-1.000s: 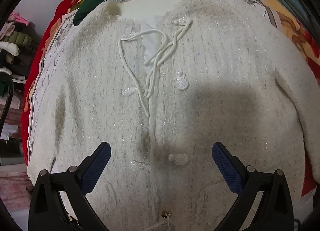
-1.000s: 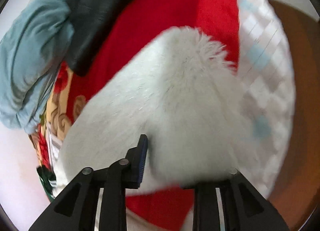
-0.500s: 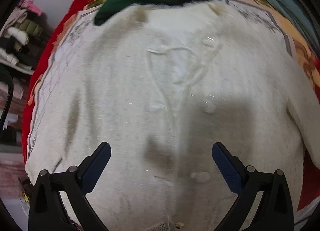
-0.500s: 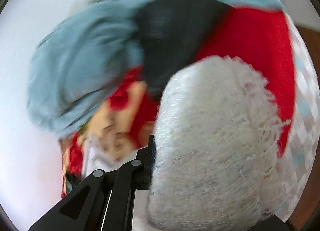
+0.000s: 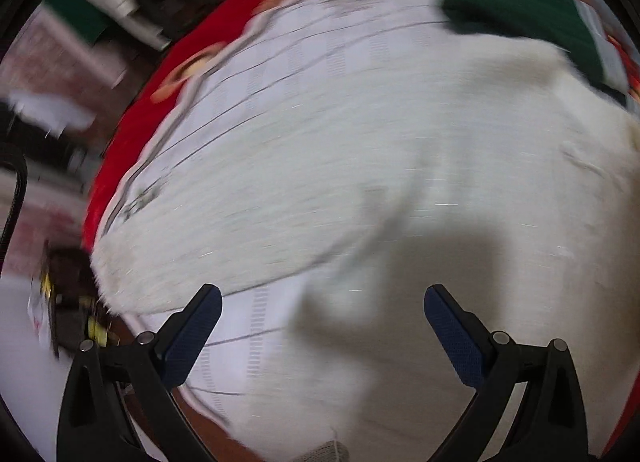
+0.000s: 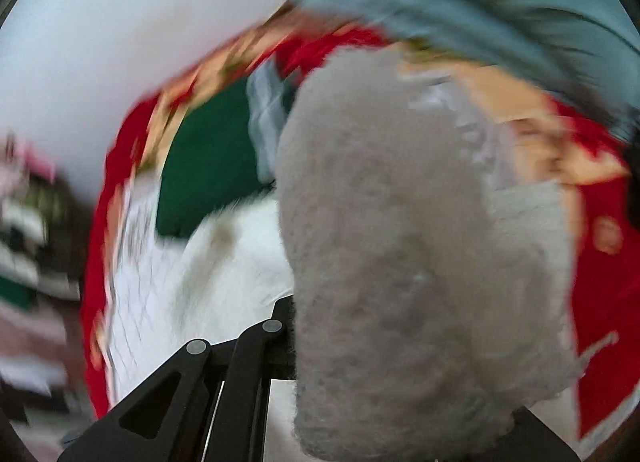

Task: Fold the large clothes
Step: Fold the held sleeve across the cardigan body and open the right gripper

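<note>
The right gripper (image 6: pixel 384 342) is clamped on a fluffy sleeve (image 6: pixel 400 242) filling frame centre, the left gripper (image 5: pixel 322 326) gapes empty over the cardigan (image 5: pixel 400 166) mid-frame: soft, light, floppy knit, probably best pinched at cuff or hem.

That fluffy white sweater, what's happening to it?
A person is folding it with two hand-held grippers. The right gripper is shut on a fuzzy sleeve and holds it up over the bed. The left gripper is open with nothing between its fingers, above the sweater, which lies spread on a checked sheet. A green garment sits beside its top edge. Both pictures are blurry.
</note>
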{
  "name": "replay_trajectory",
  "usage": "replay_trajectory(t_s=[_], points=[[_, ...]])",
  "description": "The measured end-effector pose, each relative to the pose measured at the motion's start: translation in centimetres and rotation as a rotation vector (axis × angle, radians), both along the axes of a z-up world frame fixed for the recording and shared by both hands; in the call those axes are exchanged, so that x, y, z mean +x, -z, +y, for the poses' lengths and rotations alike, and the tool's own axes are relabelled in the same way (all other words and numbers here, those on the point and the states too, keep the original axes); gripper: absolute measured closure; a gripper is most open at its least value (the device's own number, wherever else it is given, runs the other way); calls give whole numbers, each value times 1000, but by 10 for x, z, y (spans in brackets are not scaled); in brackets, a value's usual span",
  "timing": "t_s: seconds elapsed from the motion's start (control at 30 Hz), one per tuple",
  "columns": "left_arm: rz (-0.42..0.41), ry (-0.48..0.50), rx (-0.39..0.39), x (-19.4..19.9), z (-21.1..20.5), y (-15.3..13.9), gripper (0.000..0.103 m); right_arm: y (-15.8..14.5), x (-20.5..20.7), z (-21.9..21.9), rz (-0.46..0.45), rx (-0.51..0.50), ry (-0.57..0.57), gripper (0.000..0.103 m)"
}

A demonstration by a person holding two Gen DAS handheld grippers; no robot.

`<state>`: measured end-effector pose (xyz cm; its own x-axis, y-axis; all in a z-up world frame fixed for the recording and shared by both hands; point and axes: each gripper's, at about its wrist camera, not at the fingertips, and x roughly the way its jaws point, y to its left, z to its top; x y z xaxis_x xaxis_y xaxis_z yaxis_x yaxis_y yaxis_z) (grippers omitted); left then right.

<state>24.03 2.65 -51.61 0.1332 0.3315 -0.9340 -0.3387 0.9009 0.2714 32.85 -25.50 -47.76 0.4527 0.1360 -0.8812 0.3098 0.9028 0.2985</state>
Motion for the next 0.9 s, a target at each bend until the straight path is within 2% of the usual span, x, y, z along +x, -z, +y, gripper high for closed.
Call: replay_trajectory(t_s=[0.1,0.13,0.17,0.2,0.23,0.27,0.3,0.37,0.47,0.5,0.57,0.7,0.8,0.9], points=[[27,-100,25,-18,51,12,0,51,32,89,94,-94,-174,95],[37,-128,30,-25,64,14,0,69,40,112,137,-134,-219,92],[47,-157,31,-31,78,17,0,94,52,148,206,-171,-282,84],[53,-182,25,-37,88,19,0,110,57,167,257,-164,-335,78],[56,-222,15,-46,107,21,0,118,57,176,283,-146,-366,53],[58,-250,5,-52,117,22,0,120,55,191,289,-74,-416,46],[55,-288,-18,-60,134,24,0,111,52,195,249,-7,-437,45],[55,-346,-63,-73,155,29,0,87,44,196,170,155,-491,37],[42,-438,-205,-89,190,44,0,61,30,177,124,368,-500,29],[31,-465,-243,-92,197,49,0,56,24,165,128,389,-484,28],[-19,-547,-369,-98,220,63,0,58,11,146,159,384,-450,27],[-76,-745,-554,-108,265,103,0,87,-20,101,270,384,-347,27],[-135,-896,-577,-114,294,118,0,108,-32,81,321,385,-273,27],[-178,-978,-545,-116,313,119,0,121,-36,73,325,390,-218,27]])
